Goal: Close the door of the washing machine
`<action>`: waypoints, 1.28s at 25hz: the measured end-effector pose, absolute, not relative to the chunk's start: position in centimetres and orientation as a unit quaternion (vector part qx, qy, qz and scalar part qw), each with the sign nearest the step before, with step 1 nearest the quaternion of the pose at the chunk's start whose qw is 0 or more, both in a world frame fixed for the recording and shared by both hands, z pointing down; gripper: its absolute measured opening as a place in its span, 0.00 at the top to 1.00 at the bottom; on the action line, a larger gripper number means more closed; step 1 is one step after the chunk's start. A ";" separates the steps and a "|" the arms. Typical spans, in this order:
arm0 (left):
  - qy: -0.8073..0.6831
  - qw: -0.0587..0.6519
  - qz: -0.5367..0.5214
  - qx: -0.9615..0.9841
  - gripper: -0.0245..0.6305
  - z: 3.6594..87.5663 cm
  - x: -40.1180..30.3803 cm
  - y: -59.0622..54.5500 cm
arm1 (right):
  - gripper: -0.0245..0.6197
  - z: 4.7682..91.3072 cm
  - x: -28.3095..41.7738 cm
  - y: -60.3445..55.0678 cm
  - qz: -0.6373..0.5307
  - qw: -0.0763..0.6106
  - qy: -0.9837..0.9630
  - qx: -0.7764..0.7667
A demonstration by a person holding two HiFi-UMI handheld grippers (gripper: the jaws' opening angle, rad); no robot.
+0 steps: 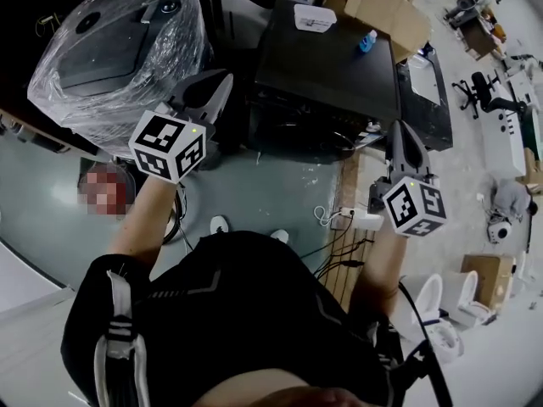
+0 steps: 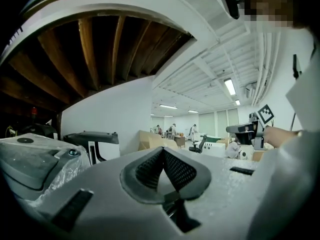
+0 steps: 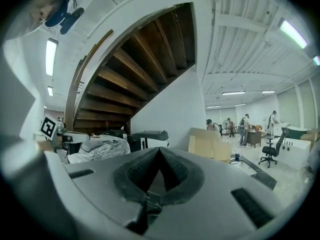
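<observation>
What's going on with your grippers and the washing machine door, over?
Left gripper shut, empty. Right gripper shut, empty. Door can't be made out. Plastic-wrapped machine beyond left gripper.

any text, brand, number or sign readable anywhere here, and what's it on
No word, brand or number can be read in any view.
left gripper and right gripper: square black-and-white markers only, patterns without letters.
white box: any print is too small to read.
blue bottle: any label is too small to read.
</observation>
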State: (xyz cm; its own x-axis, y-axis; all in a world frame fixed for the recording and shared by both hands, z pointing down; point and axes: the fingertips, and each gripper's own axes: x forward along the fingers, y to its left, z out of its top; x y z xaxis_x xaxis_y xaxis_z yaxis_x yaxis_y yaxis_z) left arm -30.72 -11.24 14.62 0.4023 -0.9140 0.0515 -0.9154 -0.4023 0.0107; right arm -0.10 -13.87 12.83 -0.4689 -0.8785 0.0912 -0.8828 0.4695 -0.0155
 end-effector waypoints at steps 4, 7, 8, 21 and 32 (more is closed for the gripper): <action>-0.564 0.010 0.006 0.826 0.96 13.4 -32.3 -11.0 | 0.96 10.8 -0.3 -13.2 0.019 0.017 -0.849 0.527; -0.555 0.015 -0.009 0.832 0.96 12.6 -32.6 -11.0 | 0.96 10.4 -0.7 -13.3 0.015 0.017 -0.848 0.530; -0.551 0.016 -0.012 0.834 0.96 12.5 -32.5 -11.0 | 0.96 10.4 -0.7 -13.3 0.014 0.020 -0.847 0.531; -0.584 -0.009 0.004 0.812 0.96 12.2 -32.8 -13.0 | 0.96 10.4 0.2 -13.9 0.002 0.034 -0.843 0.536; -0.589 -0.014 0.030 0.807 0.96 12.7 -31.3 -14.0 | 0.96 10.2 -0.1 -14.0 0.002 0.031 -0.852 0.522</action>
State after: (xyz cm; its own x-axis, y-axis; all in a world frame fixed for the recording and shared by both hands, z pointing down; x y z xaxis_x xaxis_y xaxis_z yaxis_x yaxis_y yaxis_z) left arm -31.31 -13.98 12.70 0.3045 -0.9520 0.0315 -0.9503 -0.3059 -0.0578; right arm -0.13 -13.96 10.17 -0.4522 -0.8902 0.0554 -0.8905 0.4541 0.0288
